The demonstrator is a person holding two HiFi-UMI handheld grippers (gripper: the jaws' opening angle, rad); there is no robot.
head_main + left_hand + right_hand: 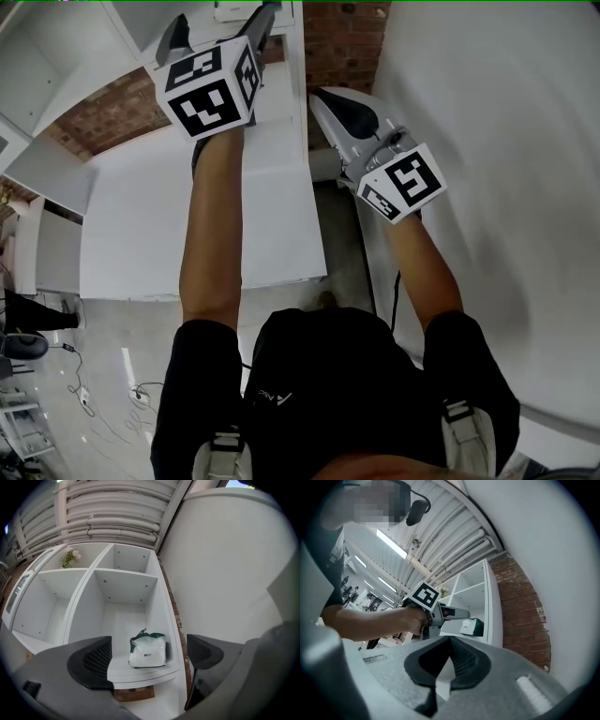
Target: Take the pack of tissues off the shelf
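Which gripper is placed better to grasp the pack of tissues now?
Left. The left gripper has open jaws aimed at the pack of tissues on the shelf; the right gripper is shut and farther back.

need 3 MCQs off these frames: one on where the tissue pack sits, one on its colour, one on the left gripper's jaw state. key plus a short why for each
1. Where is the pack of tissues?
A. on the floor
B. in the right-hand column of the shelf unit
C. on top of the unit

2. What colours is the pack?
A. white with a green top
B. red and yellow
C. all black

3. How do the jaws of the left gripper stand?
A. closed on the pack
B. shut on nothing
C. apart, not touching the pack

Key: B, it stands on a board beside the unit's right wall; A, white body with a green upper edge; C, both pads stand wide, with the pack beyond them.
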